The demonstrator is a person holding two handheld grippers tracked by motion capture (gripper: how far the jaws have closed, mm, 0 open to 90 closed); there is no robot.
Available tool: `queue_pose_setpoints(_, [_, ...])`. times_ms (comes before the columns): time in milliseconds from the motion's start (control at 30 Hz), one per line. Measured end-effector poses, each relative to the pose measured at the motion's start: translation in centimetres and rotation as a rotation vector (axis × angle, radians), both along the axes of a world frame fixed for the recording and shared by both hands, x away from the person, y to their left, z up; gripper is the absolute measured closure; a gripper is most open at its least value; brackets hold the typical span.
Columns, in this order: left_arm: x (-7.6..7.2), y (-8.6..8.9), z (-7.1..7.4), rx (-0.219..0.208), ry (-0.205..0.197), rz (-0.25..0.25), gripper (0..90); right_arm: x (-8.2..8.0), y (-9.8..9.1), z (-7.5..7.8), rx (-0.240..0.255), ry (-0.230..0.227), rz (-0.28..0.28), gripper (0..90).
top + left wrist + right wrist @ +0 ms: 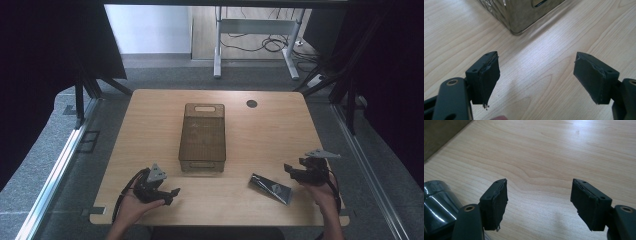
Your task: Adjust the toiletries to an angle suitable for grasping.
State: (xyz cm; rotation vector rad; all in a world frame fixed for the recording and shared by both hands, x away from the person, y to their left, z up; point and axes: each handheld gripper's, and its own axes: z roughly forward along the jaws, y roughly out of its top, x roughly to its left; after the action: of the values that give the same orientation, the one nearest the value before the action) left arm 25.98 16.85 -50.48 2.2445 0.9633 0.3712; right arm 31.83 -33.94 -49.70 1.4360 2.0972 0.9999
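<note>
Seen from above, we find a wooden table with rounded corners, standing on grey floor between dark curtains. Going from left to right along its near edge, we first meet the left gripper, held in the person's left hand and pointing toward the middle of the table. In the left gripper view its two black jaws stand wide apart with bare wood between them; they hold nothing. The rubber pads are frayed at their edges.

At the centre of the table lies a brown, see-through box with a handle slot at each short end, its long side running away from the person. In the left gripper view one near corner of the box appears just ahead of the jaws, apart from them.

A small dark round hole cover sits on the tabletop beyond and to the right of the box.

Farther right, near the front edge, a shiny black pouch lies flat and skewed. Just beside it is the right gripper, held in the right hand. In the right gripper view its jaws are likewise spread wide and empty above bare wood, and the glossy pouch shows at the lower left, beside the jaw.
</note>
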Motion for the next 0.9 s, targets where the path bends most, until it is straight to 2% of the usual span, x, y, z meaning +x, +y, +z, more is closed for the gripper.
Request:
queue_pose_setpoints(200, [0.0, -0.2, 0.0, -0.002, 0.004, -0.002, 21.2, -0.1, -0.5, 0.0, 0.018, 0.006, 0.001, 33.8])
queue_pose_setpoints(267, [0.0, 0.0, 0.1, -0.008, 0.000, 0.005, 21.2, -0.1, -0.7, -0.3, 0.046, 0.017, 0.010, 36.0])
queue_pose_setpoints(467, [-0.1, 0.4, 0.1, -0.017, -0.004, 0.015, 21.3, -0.1, -0.6, -0.5, 0.051, 0.040, 0.031, 41.9])
queue_pose_setpoints(533, [-0.2, 0.0, 0.5, -0.011, -0.023, -0.001, 21.5, -0.5, -0.4, -0.2, 0.038, 0.039, 0.048, 43.2])
queue_pose_setpoints(600, [-0.3, -0.1, 0.6, -0.012, -0.023, -0.018, 21.2, -0.5, -0.4, 0.0, 0.034, 0.035, 0.050, 44.2])
queue_pose_setpoints(667, [-0.6, -0.3, 0.8, -0.015, -0.029, -0.041, 21.2, -0.7, -0.1, 1.0, 0.031, 0.017, 0.075, 47.1])
queue_pose_setpoints(767, [-0.4, -0.2, 0.7, -0.024, -0.024, -0.031, 21.2, -0.9, 0.3, 1.5, 0.030, 0.012, 0.091, 51.9])
queue_pose_setpoints(900, [-0.2, -0.2, 0.4, -0.009, -0.009, -0.022, 21.2, -0.9, 0.4, 1.6, 0.034, 0.030, 0.115, 58.1])
